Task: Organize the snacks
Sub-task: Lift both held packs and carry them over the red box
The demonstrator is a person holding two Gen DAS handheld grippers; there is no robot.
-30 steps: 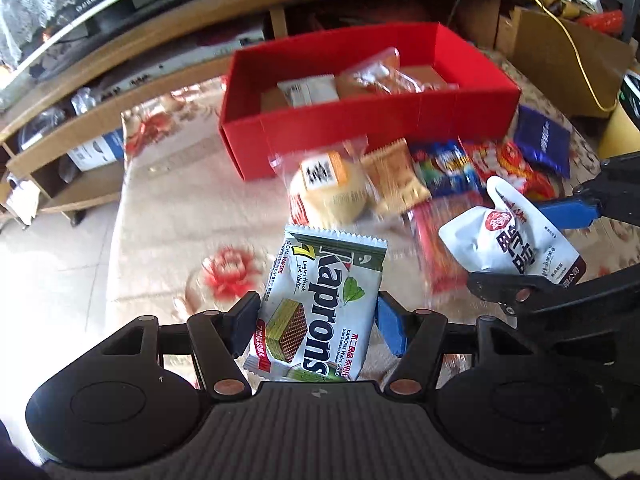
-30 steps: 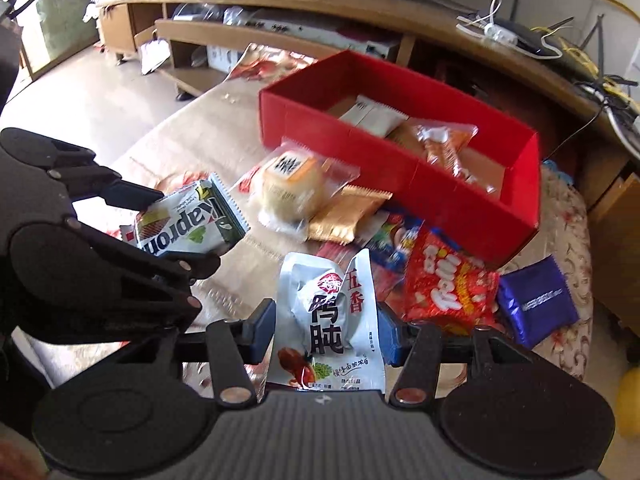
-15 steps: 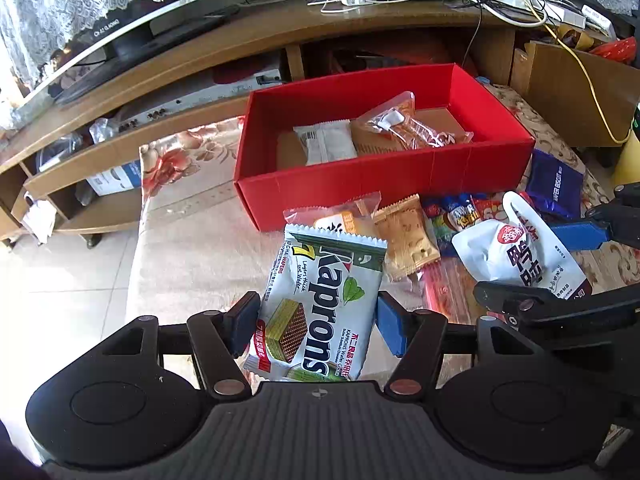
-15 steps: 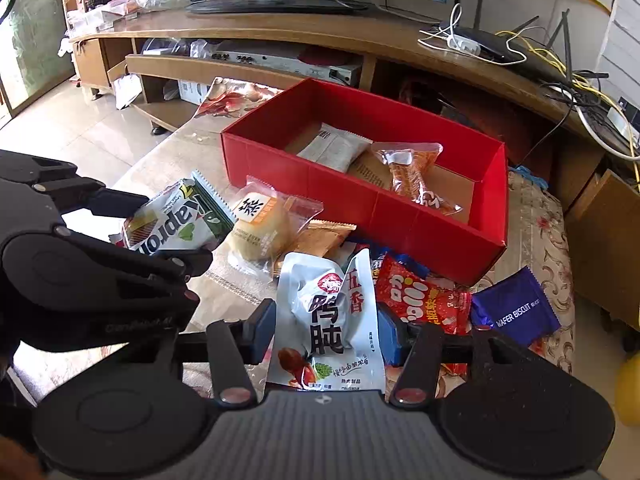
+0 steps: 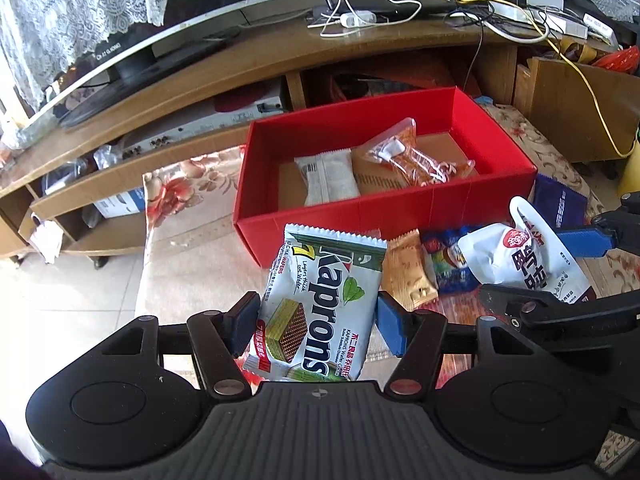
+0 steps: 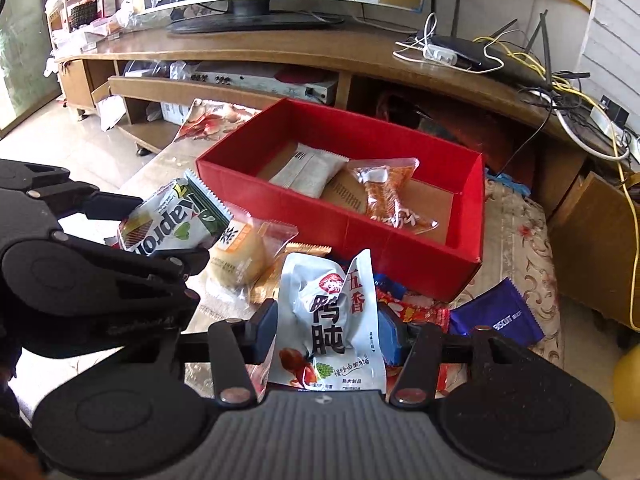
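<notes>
Snacks in both grippers: wafers point(image 5: 320, 300) pinched by left gripper point(image 5: 316, 322), white pouch point(image 6: 332, 320) clamped by right gripper point(image 6: 326, 332), both short of red box point(image 5: 400, 208). Best lifted clear over near wall, then released into bare floor, apart.

2 wrist fisheyes, each looking forward along own fingers, angled down at tabletop point(image 5: 188, 256). Left cam sits left of scene, close in, facing red box point(image 5: 384, 208) from front-left. Right cam sits beside it, facing same red box point(image 6: 400, 240) from front, slightly higher. Shared: box, snack pile, TV stand point(image 6: 280, 52) behind. Each cam catches other gripper at frame edge.
</notes>
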